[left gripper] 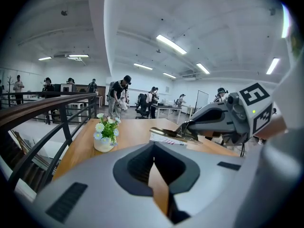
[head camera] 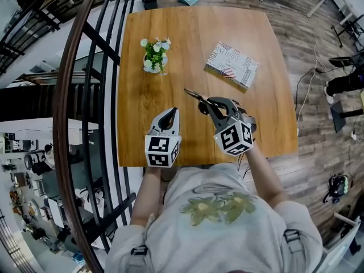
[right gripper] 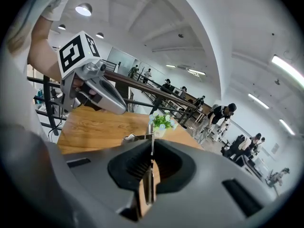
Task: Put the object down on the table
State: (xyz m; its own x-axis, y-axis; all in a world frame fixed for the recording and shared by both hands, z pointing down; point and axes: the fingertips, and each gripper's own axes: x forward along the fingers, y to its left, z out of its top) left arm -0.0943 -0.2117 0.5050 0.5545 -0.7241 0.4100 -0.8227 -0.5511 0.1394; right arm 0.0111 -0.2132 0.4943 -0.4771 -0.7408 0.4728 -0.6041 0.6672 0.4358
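Right hand-held gripper (right gripper: 149, 148) pinches a thin metal object (head camera: 195, 95) over the wooden surface (head camera: 170, 27).
The left hand-held gripper (head camera: 170, 111) is just beside it, jaws pressed together on nothing. Beyond the object's tip stand a small flower pot (head camera: 154, 56) and a printed booklet (head camera: 231, 65), well apart; a dark railing (head camera: 85, 95) runs along the surface's left edge.
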